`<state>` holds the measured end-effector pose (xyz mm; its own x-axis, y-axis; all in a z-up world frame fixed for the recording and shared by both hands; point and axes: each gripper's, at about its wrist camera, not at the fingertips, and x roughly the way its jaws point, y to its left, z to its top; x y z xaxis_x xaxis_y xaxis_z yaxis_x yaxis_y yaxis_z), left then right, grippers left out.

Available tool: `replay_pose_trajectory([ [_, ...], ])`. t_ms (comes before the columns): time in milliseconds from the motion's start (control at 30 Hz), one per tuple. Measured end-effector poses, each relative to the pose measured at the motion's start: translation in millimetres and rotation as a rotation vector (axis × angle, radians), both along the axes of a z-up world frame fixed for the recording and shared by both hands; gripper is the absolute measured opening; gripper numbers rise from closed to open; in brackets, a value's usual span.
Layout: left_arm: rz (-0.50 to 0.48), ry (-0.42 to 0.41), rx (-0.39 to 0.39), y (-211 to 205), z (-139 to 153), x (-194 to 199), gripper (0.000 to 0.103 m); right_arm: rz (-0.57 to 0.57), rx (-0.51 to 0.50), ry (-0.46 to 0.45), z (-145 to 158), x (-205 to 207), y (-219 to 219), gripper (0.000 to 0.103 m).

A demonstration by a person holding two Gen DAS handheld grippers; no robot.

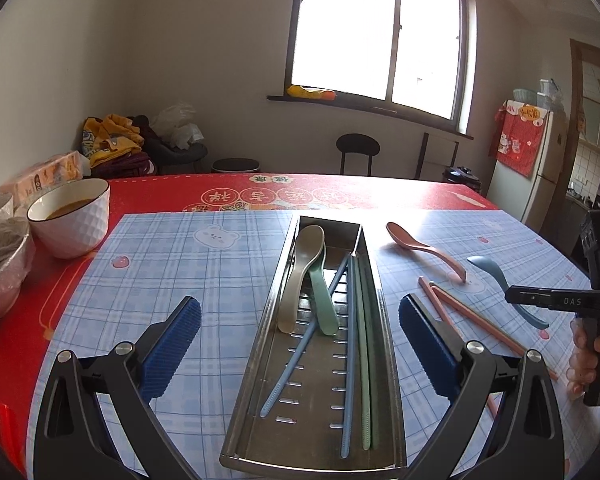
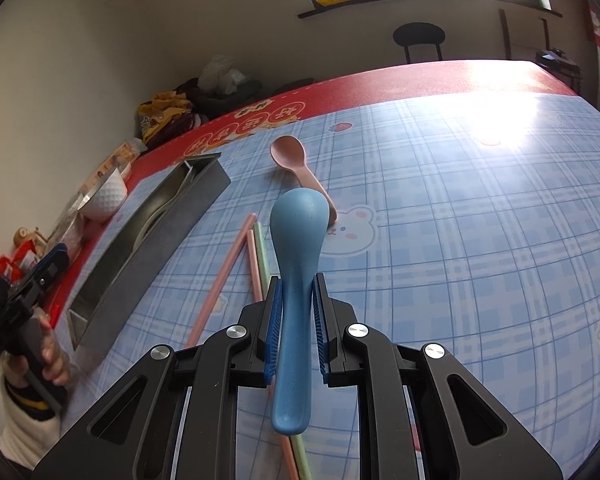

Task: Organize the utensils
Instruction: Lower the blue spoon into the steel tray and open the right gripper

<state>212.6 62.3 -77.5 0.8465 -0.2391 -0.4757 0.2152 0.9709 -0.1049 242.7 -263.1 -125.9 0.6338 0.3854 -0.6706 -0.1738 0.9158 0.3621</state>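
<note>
A steel utensil tray (image 1: pixel 276 280) lies lengthwise on the blue plaid mat, also shown in the right wrist view (image 2: pixel 148 256). It holds a beige spoon (image 1: pixel 302 276), a green spoon (image 1: pixel 322 300), blue chopsticks (image 1: pixel 348 360) and green chopsticks (image 1: pixel 364 360). My left gripper (image 1: pixel 300 316) is open and empty, above the tray's near part. My right gripper (image 2: pixel 296 284) is shut on a blue spoon (image 2: pixel 296 240), held above the mat; it also shows in the left wrist view (image 1: pixel 500 280). A pink spoon (image 2: pixel 296 164) and pink chopsticks (image 2: pixel 224 276) lie on the mat.
A white bowl with brown liquid (image 1: pixel 72 216) stands at the left on the red tablecloth (image 1: pixel 340 192), next to a plastic-wrapped bowl (image 1: pixel 0 256) and snack packets. One green chopstick (image 2: pixel 260 256) lies beside the pink ones. A stool and a fridge stand beyond the table.
</note>
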Motion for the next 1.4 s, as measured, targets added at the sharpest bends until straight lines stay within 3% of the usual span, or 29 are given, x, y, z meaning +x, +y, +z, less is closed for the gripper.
replay_pose_trajectory([
  [233,0.041,0.000,-0.020,5.9,2.0,-1.6,0.097,0.086,0.067,-0.025,29.3,21.3,42.5,0.016],
  [467,0.073,-0.012,-0.025,11.8,4.6,-2.8,0.097,0.154,0.184,0.116,32.1,66.2,114.2,0.016],
  [633,0.106,0.000,-0.061,23.3,4.8,0.2,0.097,0.126,0.236,0.196,26.2,90.0,152.6,0.016],
  [833,0.131,0.018,-0.102,33.8,4.7,3.3,0.097,0.018,0.283,0.287,4.8,108.2,165.5,0.016],
  [1133,0.134,0.021,-0.100,34.1,5.2,3.8,0.097,0.018,0.322,0.326,-5.4,117.6,173.3,0.017],
  [1400,0.139,0.030,-0.103,34.9,3.7,4.9,0.097,0.033,0.293,0.260,6.7,116.8,167.9,0.017],
])
